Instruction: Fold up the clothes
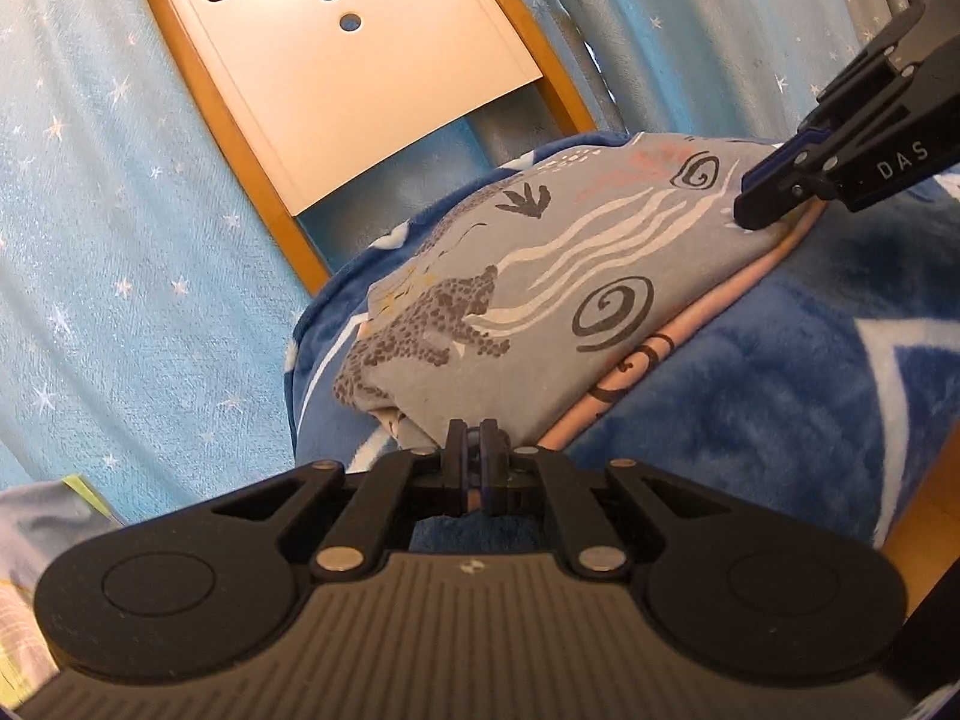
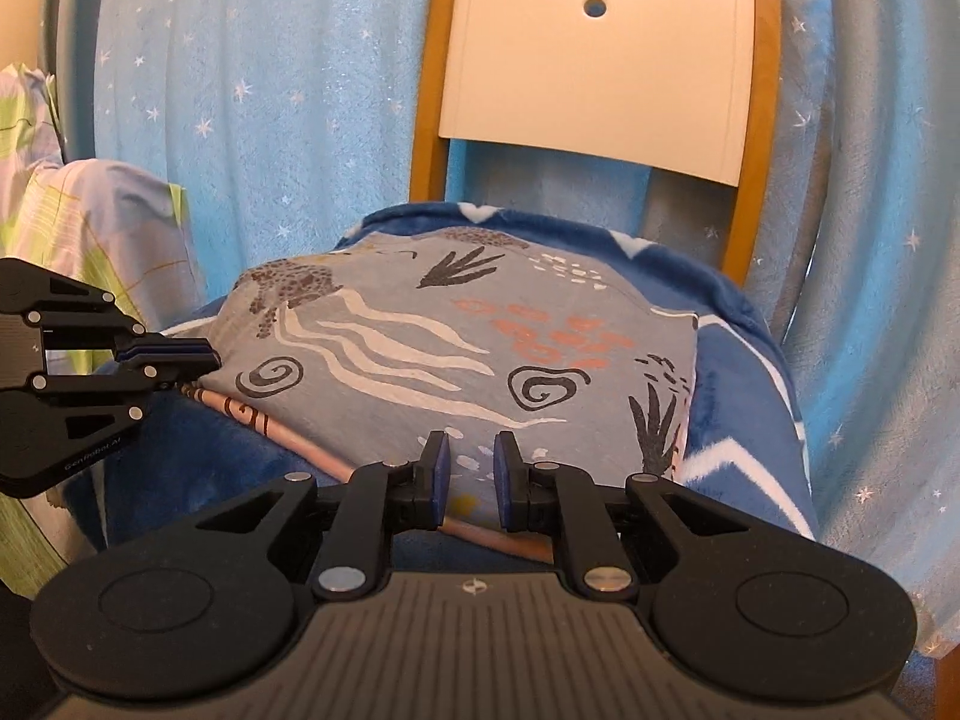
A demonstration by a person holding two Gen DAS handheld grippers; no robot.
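Observation:
A grey garment point(image 1: 540, 276) point(image 2: 420, 348) printed with leopards, swirls and white waves lies folded on a blue fleece blanket point(image 1: 750, 390) point(image 2: 738, 372). A pink layer shows along its near edge. My left gripper point(image 1: 474, 438) is shut on the garment's near corner; in the right wrist view the left gripper point(image 2: 207, 357) pinches the cloth's left edge. My right gripper point(image 2: 471, 456) stands open over the garment's front edge, with cloth showing in the gap between its fingers. In the left wrist view the right gripper point(image 1: 750, 213) has its tips down on the garment's far corner.
The blanket covers the seat of a chair with a white back panel point(image 1: 360, 78) point(image 2: 600, 60) and wooden frame. A light blue star-print curtain point(image 1: 120, 210) point(image 2: 270, 120) hangs behind. A green and yellow patterned cloth point(image 2: 90, 222) lies to the left.

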